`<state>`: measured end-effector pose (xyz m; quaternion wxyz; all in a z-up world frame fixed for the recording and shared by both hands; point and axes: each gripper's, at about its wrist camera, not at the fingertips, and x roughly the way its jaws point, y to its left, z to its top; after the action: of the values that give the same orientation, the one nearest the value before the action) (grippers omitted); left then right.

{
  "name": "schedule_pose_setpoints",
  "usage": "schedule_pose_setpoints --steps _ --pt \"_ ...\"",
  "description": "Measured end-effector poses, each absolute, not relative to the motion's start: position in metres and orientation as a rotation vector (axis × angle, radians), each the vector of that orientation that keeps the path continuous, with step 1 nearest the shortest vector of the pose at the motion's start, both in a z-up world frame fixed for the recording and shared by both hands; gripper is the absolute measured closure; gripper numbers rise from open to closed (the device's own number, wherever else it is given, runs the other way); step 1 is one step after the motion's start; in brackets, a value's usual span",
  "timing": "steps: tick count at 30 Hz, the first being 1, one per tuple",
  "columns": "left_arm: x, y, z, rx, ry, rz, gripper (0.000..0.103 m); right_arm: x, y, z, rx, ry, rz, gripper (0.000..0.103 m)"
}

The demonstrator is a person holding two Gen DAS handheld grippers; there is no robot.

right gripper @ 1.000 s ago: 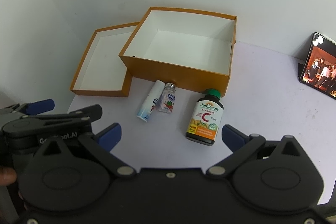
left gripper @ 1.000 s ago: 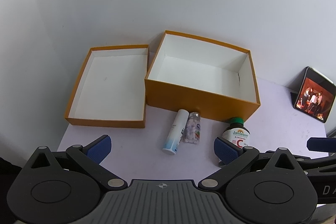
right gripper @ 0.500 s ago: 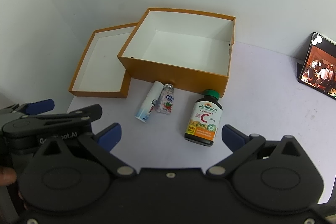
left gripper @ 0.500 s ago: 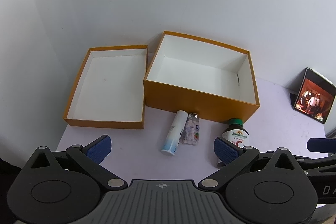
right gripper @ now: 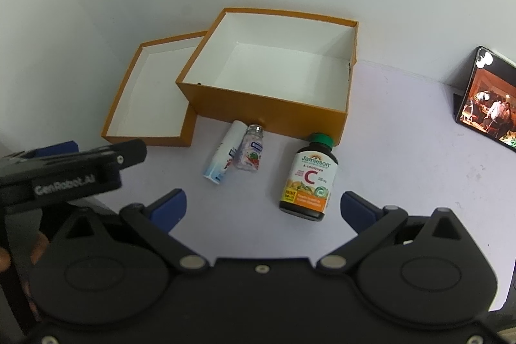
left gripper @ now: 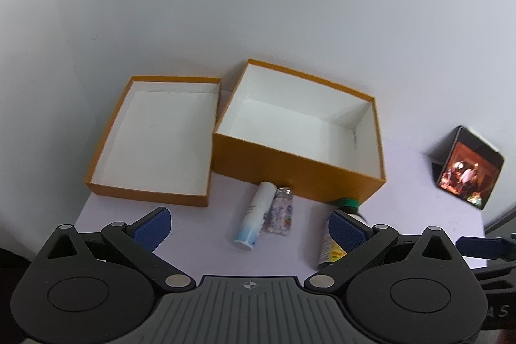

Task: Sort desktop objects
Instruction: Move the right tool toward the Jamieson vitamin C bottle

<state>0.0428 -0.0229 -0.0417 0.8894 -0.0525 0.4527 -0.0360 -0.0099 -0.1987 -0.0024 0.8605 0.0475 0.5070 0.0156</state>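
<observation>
An open orange box [right gripper: 267, 115] with a white inside stands at the back, and its shallow lid [right gripper: 145, 139] lies upturned to its left. Before the box lie a white tube [right gripper: 224, 157], a small clear bottle of tablets [right gripper: 251, 152] and a dark vitamin C bottle [right gripper: 309, 179] with a green cap. My right gripper [right gripper: 262, 203] is open, just short of the vitamin bottle. The left gripper [left gripper: 248, 229] is also open and empty, with the tube [left gripper: 256, 215] and tablet bottle [left gripper: 281, 211] between its fingertips; its right finger hides most of the vitamin bottle [left gripper: 332, 249].
A phone [right gripper: 490, 100] on a stand plays a video at the right, near the wall. The left gripper's body [right gripper: 74, 173] reaches into the right wrist view at the left, with a person's hand behind it. The white table [right gripper: 403, 150] ends near both grippers.
Both views have shifted slightly; the objects sit a little lower and nearer in the left wrist view. Nothing was grasped or moved on the table.
</observation>
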Motion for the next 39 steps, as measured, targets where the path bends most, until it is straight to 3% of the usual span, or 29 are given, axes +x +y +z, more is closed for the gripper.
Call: schedule_pose_setpoints --steps 20,29,39 --pt "0.029 -0.029 -0.044 -0.123 0.921 -0.185 0.000 -0.010 -0.185 -0.009 0.033 1.068 0.076 0.000" --pt "0.030 -0.023 -0.043 -0.157 0.919 -0.203 0.000 -0.022 -0.178 -0.013 -0.099 0.854 0.087 0.000" --pt "0.034 0.005 -0.042 -0.197 0.904 -0.149 0.000 -0.009 -0.176 -0.017 -0.015 0.925 0.113 0.000"
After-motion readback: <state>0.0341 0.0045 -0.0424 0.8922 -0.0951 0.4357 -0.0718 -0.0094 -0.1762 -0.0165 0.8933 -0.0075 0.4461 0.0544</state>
